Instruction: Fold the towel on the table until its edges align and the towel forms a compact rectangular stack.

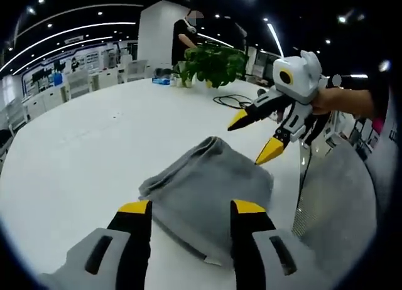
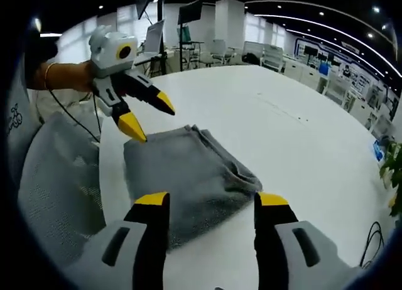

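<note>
A folded grey towel (image 1: 207, 196) lies on the white table (image 1: 88, 152). The left gripper (image 1: 191, 208) and right gripper (image 2: 212, 202) hover just above it, jaws spread wide, gripping nothing.

One grey towel (image 1: 210, 193) on one white desk (image 1: 81, 152); two tongs, left (image 1: 188, 208) and right (image 2: 210, 199); one potted plant (image 1: 213, 64).

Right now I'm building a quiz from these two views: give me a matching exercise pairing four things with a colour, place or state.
Things:
1. towel
2. plant
3. left claw
4. cable

Descriptions:
A. green, at the table's far end
B. open, tips yellow
C. grey, folded on the white table
D. black, lying loose near the plant

Pairs: 1-C, 2-A, 3-B, 4-D
</note>
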`<control>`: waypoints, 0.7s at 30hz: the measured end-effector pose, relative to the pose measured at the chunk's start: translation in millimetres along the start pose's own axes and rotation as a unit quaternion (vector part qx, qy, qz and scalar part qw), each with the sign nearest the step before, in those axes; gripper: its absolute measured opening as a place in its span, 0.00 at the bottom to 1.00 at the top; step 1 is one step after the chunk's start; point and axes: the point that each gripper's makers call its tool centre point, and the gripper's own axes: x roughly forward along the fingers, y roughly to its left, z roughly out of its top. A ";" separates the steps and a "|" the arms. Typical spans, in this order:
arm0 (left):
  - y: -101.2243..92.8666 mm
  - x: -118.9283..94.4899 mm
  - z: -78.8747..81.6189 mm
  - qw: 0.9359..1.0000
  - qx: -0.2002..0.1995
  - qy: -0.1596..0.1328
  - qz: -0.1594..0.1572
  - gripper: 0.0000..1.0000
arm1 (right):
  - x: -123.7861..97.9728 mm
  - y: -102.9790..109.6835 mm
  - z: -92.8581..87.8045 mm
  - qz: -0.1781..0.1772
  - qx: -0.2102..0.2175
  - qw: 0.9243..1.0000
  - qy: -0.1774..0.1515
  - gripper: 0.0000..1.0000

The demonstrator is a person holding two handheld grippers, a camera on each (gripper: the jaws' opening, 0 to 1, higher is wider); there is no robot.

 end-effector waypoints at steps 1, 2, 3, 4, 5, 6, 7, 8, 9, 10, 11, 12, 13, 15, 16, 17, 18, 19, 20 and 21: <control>-2.4 -0.3 -1.7 1.000 0.000 0.001 -0.003 0.53 | -0.1 3.4 -1.1 0.004 -0.005 1.000 0.000 0.57; -6.2 -1.1 -4.3 1.000 0.002 0.003 -0.006 0.54 | -0.2 8.7 -3.0 0.010 -0.009 1.000 0.000 0.59; -8.6 -1.7 -6.1 1.000 0.003 0.004 -0.009 0.54 | -0.4 12.1 -4.5 0.014 -0.010 1.000 0.001 0.59; -11.9 -2.9 -8.7 1.000 0.004 0.007 -0.011 0.55 | -0.6 16.8 -6.3 0.020 -0.012 1.000 0.002 0.60; -13.8 -3.7 -10.4 1.000 0.005 0.008 -0.013 0.55 | -0.7 20.3 -7.1 0.024 -0.012 1.000 0.002 0.61; -15.5 -4.3 -12.0 1.000 0.006 0.009 -0.014 0.55 | -0.5 25.4 -8.1 0.028 -0.014 1.000 0.002 0.61; -17.1 -4.8 -14.0 1.000 0.007 0.010 -0.016 0.56 | -0.5 26.8 -8.4 0.029 -0.014 0.999 0.001 0.62; -19.5 -5.6 -16.4 1.000 0.010 0.012 -0.017 0.56 | 0.4 30.8 -10.4 0.034 -0.016 0.999 0.001 0.62; -21.3 -6.0 -18.3 1.000 0.013 0.014 -0.019 0.56 | 0.7 33.2 -11.1 0.037 -0.017 0.999 0.000 0.62; -23.0 -6.2 -20.4 0.999 0.016 0.017 -0.021 0.56 | 0.5 36.4 -11.6 0.040 -0.016 0.999 0.000 0.62; -25.3 -6.2 -23.1 0.999 0.020 0.021 -0.023 0.56 | 1.1 40.1 -12.7 0.044 -0.017 0.999 0.000 0.62; -26.7 -6.0 -25.1 0.999 0.022 0.024 -0.024 0.56 | 1.3 43.3 -13.0 0.046 -0.016 0.999 0.000 0.62; -28.9 -5.9 -27.8 0.999 0.025 0.029 -0.026 0.56 | 2.6 46.2 -14.6 0.049 -0.016 0.999 0.000 0.62; -31.2 -4.4 -32.4 0.999 0.029 0.035 -0.028 0.56 | 5.6 50.4 -18.5 0.054 -0.015 0.998 0.002 0.62; -31.9 -3.7 -34.5 0.998 0.031 0.038 -0.028 0.56 | 6.7 52.0 -19.9 0.055 -0.014 0.998 0.003 0.63; -32.3 -2.9 -36.5 0.998 0.033 0.041 -0.028 0.56 | 7.3 54.6 -21.1 0.057 -0.013 0.998 0.004 0.62; -33.3 -1.6 -38.9 0.998 0.036 0.044 -0.030 0.56 | 7.8 56.1 -21.8 0.058 -0.013 0.998 0.005 0.62; -34.2 -0.2 -41.7 0.998 0.040 0.048 -0.031 0.56 | 9.3 58.7 -23.8 0.060 -0.014 0.998 0.007 0.62; -34.4 0.7 -43.8 0.997 0.042 0.052 -0.032 0.56 | 10.5 60.0 -25.5 0.061 -0.015 0.998 0.009 0.62; -34.2 1.8 -45.8 0.997 0.045 0.055 -0.032 0.56 | 13.3 60.6 -29.6 0.063 -0.018 0.998 0.013 0.62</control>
